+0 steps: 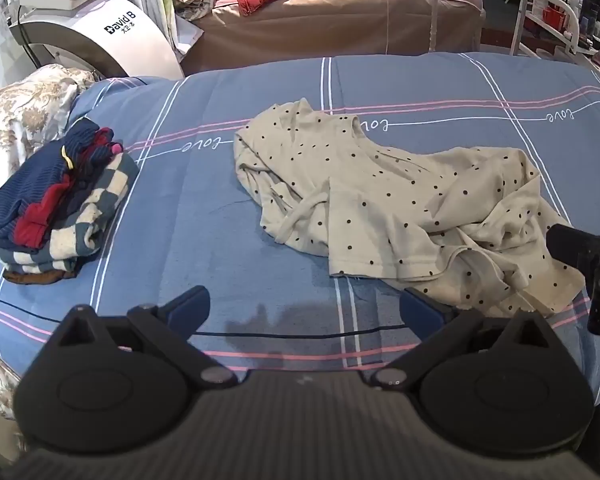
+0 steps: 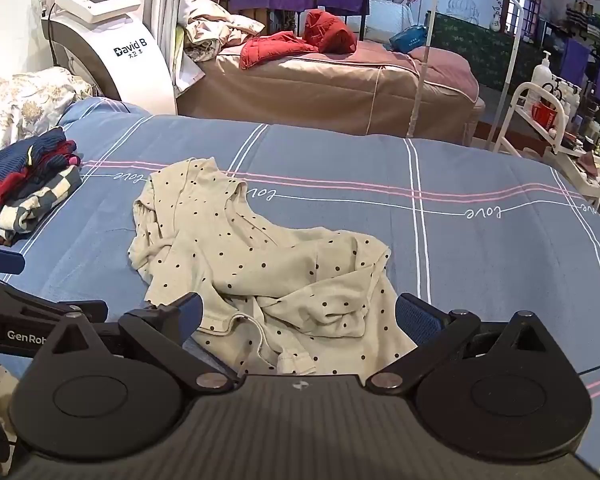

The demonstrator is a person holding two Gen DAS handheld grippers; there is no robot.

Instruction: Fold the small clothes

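two open grippers (image 1: 306,306) (image 2: 298,314) face one crumpled dotted garment (image 1: 400,208) on bedsheet (image 1: 420,80).

Soft indoor light, faint shadows, sharp centre, fisheye-bent dark edges.

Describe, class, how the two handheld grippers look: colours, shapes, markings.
Both the left gripper and right gripper are matte black, with round teardrop-shaped hinge plates, silver pivot screws, blue finger pads and a ribbed grey body. White "GenRob" lettering shows on the left one.
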